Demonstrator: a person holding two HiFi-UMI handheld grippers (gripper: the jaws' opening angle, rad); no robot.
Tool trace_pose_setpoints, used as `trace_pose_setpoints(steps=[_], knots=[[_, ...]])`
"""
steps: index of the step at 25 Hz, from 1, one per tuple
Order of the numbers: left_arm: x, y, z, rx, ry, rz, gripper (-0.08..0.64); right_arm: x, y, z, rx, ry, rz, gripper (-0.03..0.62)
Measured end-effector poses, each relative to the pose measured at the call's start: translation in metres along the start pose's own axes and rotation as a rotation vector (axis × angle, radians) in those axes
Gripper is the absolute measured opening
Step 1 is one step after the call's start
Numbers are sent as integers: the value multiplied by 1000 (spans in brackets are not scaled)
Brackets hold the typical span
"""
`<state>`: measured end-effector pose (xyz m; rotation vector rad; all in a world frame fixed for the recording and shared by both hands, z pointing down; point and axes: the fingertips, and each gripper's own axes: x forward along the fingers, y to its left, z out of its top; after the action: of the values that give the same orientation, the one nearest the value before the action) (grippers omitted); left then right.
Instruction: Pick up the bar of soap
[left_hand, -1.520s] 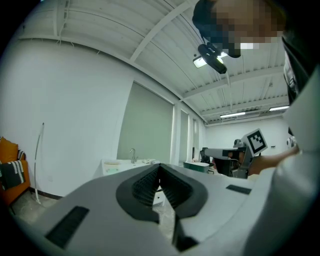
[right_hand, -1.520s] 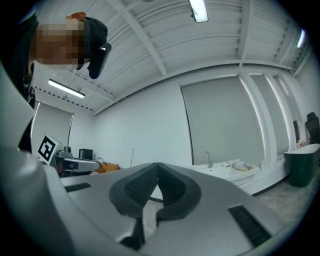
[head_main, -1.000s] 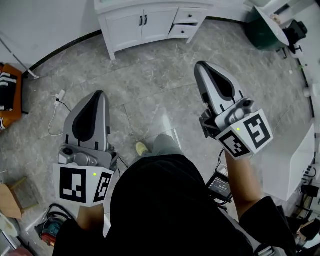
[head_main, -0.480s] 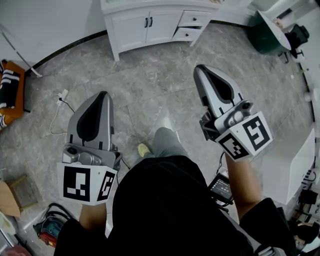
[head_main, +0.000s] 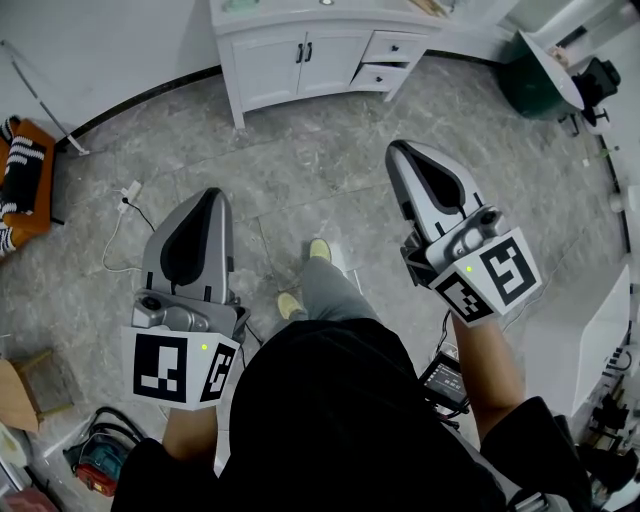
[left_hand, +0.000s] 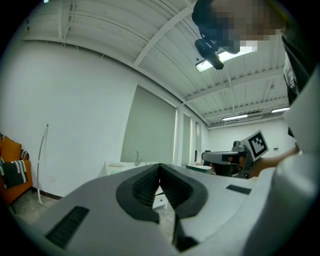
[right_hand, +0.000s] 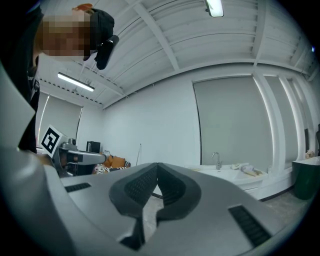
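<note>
White vanity cabinet (head_main: 290, 62) on grey marble floor (head_main: 300, 180)

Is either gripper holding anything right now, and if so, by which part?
Nothing is held: the left gripper and the right gripper are both shut and empty.

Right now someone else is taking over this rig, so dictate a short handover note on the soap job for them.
Left gripper: shut, empty, pointing level.
Right gripper: shut, empty, pointing level.
Things: the white vanity cabinet stands ahead across the tiled floor; a faucet and some small things sit on top; no bar of soap can be made out.
Done: nothing picked up.
To do: reach the vanity, find the soap, open a gripper, grip and lift it.
</note>
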<state>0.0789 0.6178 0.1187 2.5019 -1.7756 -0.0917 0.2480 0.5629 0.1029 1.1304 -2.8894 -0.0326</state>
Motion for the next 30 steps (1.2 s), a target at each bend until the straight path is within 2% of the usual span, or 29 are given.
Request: trace_pose_setpoints(steps=[19, 30], knots=[[4, -2, 7, 31, 10, -15, 6, 0, -6, 3, 12, -19, -13, 3], [-14, -2, 5, 20, -2, 4, 6, -6, 8, 3, -7, -9, 1, 2]])
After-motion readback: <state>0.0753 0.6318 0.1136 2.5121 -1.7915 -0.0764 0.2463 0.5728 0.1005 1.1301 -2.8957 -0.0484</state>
